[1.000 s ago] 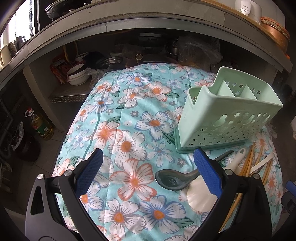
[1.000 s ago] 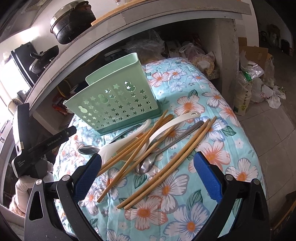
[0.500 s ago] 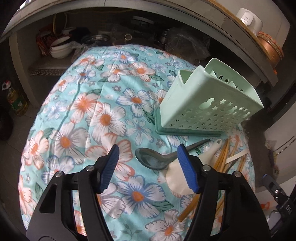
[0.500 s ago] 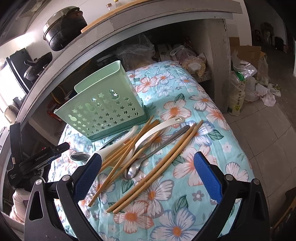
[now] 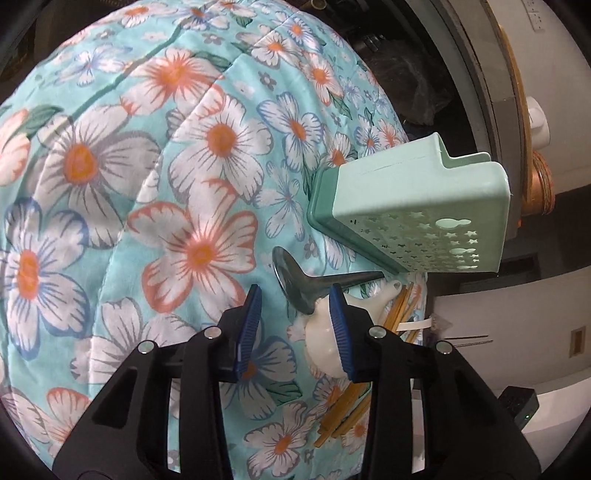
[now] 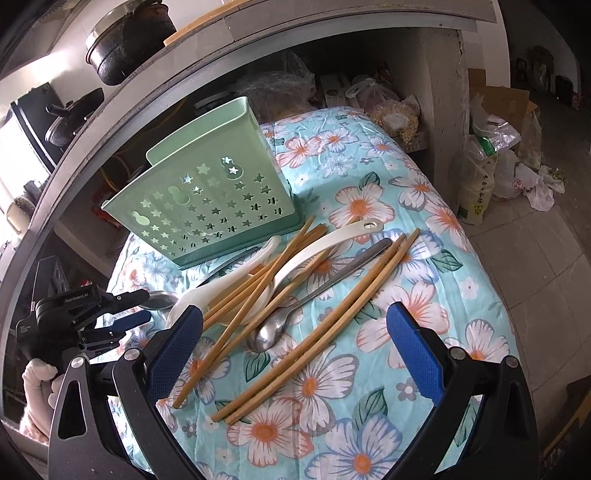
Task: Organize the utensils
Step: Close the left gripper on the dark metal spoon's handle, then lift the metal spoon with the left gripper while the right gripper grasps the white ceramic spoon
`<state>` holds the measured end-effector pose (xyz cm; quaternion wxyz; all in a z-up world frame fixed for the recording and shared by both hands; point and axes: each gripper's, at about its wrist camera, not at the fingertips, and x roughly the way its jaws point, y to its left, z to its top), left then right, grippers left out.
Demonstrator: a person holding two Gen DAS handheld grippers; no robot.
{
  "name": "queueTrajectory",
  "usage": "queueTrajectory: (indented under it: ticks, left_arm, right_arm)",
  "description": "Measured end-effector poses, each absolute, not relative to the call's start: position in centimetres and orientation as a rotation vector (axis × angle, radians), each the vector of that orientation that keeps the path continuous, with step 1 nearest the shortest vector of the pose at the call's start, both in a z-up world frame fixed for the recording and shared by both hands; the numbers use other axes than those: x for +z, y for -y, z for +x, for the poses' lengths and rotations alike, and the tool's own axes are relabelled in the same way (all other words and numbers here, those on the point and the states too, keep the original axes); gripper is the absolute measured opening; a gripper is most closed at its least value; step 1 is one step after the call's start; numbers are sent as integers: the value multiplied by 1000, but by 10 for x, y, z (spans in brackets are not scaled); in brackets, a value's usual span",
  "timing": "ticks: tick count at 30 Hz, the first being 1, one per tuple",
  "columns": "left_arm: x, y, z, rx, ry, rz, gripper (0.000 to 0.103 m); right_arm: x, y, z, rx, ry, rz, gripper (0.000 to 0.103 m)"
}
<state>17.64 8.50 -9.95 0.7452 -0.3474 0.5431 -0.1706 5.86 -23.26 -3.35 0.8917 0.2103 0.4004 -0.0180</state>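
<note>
Your left hand-held gripper (image 5: 293,325) is closing over the dark spoon (image 5: 295,280) beside the green holder (image 5: 413,206) on the table (image 5: 110,184) — pads not yet pressing. Centre on the neck, clear of the white spoon (image 5: 321,332). Right hand-held gripper (image 6: 295,350) hangs wide apart — empty.

Domestic kitchen. A concrete counter (image 6: 229,55) at the far side carries a blackened cooking pot (image 6: 129,35); bagged foodstuffs (image 6: 391,114) fill the recess beneath it. A rice sack (image 6: 480,181) and carrier bags stand on the tiled floor (image 6: 535,266) at right. Near: a table under a floral cloth (image 6: 424,206) bearing a utensil caddy (image 6: 207,199), spoons and chopsticks (image 6: 314,325)
</note>
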Motion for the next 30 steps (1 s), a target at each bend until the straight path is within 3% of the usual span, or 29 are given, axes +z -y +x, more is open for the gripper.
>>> queueTrajectory:
  ticks: [13,25,30]
  left_arm:
    - [-112,-86,193,-309,-1165,-772,6]
    - [-62,-97,171,-183,-909,-446,5]
    - [-57,-109,163,-149,-873,-404,6]
  right_arm:
    - [-31,225,57,-43,-818,412,97]
    - [-9,168,82,28,-676,-54,95]
    - [-28,136,112,96,-719,-260,78]
